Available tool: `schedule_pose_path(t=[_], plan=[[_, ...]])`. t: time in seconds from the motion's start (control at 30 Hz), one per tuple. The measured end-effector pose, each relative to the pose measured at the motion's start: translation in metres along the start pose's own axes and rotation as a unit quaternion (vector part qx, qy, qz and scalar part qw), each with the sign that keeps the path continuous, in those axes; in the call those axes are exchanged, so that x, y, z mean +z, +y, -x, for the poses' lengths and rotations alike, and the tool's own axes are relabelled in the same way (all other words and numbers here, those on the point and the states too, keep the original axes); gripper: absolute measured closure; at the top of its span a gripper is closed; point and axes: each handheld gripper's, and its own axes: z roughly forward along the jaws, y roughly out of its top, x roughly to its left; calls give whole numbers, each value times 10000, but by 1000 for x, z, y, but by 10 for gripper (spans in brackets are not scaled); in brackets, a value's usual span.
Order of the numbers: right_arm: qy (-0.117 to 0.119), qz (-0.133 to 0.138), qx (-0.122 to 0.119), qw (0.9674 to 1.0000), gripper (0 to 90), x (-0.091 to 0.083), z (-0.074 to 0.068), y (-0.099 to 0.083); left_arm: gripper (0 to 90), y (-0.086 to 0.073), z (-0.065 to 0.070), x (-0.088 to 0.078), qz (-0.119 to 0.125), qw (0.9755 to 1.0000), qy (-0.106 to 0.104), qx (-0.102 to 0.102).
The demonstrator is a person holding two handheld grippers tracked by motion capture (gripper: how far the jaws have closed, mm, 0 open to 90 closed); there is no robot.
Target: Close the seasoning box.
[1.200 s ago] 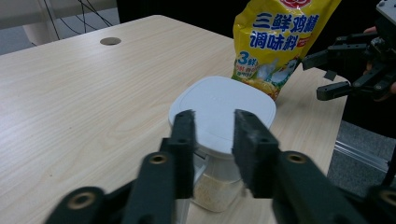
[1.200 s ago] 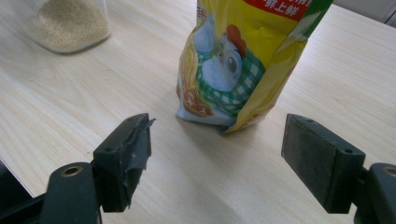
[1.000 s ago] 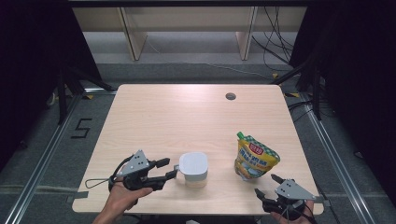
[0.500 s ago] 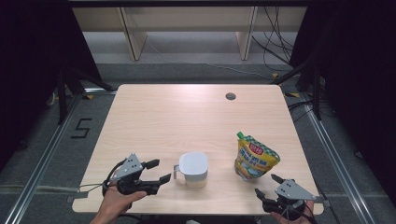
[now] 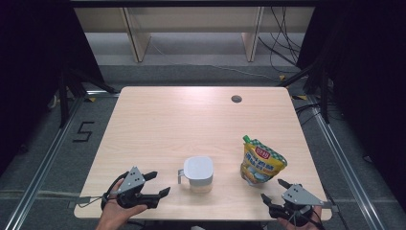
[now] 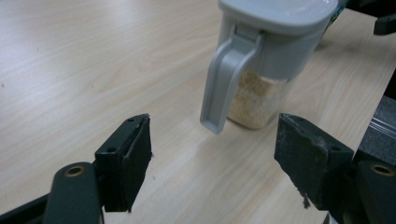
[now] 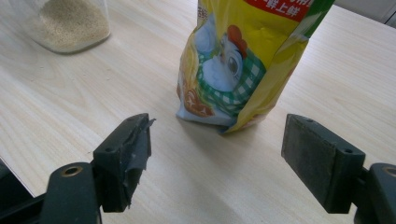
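1. Left gripper (image 5: 154, 184): drawn back from the container's handle toward the near table edge since the earlier frame; jaws just opening, now wide apart, nothing between them.
2. Container (image 5: 198, 173): clear plastic, squarish, with grey lid and grey strap handle (image 6: 223, 88); holds pale fine grains; upright on the table, just ahead of the left gripper, untouched.
3. Right gripper (image 5: 273, 190): unmoved at the near right edge; black pads spread, empty.
4. Pouch (image 5: 260, 162): glossy yellow-green stand-up bag, printed chicken, upright right of the container, near the right gripper.
5. Table (image 5: 191, 115): pale wood-grain top, matte, rectangular.
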Motion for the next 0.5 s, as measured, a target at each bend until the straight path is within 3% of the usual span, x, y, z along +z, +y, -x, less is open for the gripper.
schedule_pose_path(t=[0.03,0.13,0.2,0.23,0.33,0.37,0.43,0.47,0.5], plan=[[0,1,9,10000,252,0,0,0,269,-2,-1,0,-57,9999,-4,101],[54,-55,76,9999,251,0,0,0,267,-10,2,1,-148,9999,28,-33],[44,-39,63,10000,252,0,0,-1,265,-13,2,0,-189,9998,26,43],[71,-34,71,9999,252,0,0,0,265,-15,4,0,-177,9998,29,-40],[124,-19,58,9999,252,0,1,0,262,-19,7,-1,-249,9996,103,69],[118,-22,65,9999,251,0,1,0,260,-20,10,-1,-240,9996,121,17],[108,-48,65,9999,249,0,1,-1,257,-23,11,-1,-403,9988,141,239],[102,-81,192,9997,248,-1,0,-1,252,-24,14,0,-348,9992,95,154],[89,-82,183,9998,246,-1,0,-1,248,-24,11,-2,-486,9981,94,369]])
